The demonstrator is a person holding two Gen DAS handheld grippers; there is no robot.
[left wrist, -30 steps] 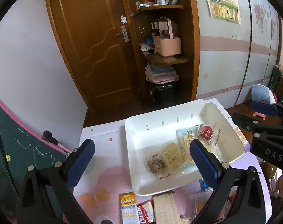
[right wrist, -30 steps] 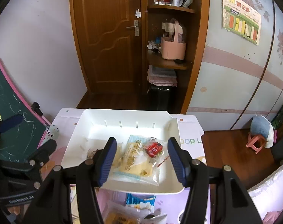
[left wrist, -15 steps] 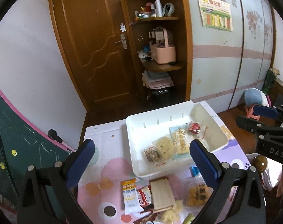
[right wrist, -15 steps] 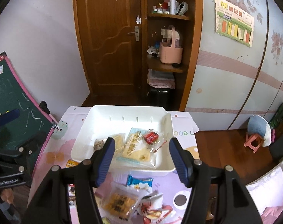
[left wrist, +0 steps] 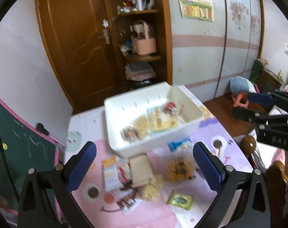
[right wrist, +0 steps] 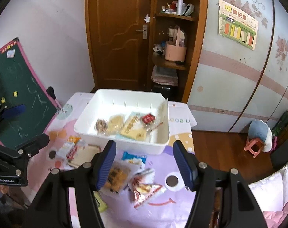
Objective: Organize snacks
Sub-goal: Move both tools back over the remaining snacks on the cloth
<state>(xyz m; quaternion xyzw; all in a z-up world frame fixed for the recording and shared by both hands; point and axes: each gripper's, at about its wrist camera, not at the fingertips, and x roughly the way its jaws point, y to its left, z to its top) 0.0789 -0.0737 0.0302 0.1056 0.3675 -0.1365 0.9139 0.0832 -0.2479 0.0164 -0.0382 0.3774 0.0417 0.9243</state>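
Note:
A white bin [left wrist: 113,114] [right wrist: 87,121] stands at the far side of a pink and purple table and holds several snack packets, among them a red one [left wrist: 169,106] [right wrist: 148,118]. More packets lie loose in front of it: a tan wafer pack [left wrist: 141,169], an orange cookie bag [left wrist: 180,168] [right wrist: 116,176], a blue packet [left wrist: 180,144] [right wrist: 133,157], a green packet [left wrist: 179,199] and a red-white packet [right wrist: 145,188]. My left gripper [left wrist: 144,169] is open and empty above the loose packets. My right gripper [right wrist: 145,163] is open and empty in front of the bin.
A green chalkboard [right wrist: 16,87] leans at the table's left. A wooden door [right wrist: 115,34] and shelves with a pink basket [right wrist: 175,51] stand behind. A small pink stool [right wrist: 255,146] sits on the floor at right. A wooden chair post [left wrist: 247,144] rises at the table's right edge.
Both grippers have pulled back and up from the bin, so the loose packets in front of it have come into view. Both stay open and empty.

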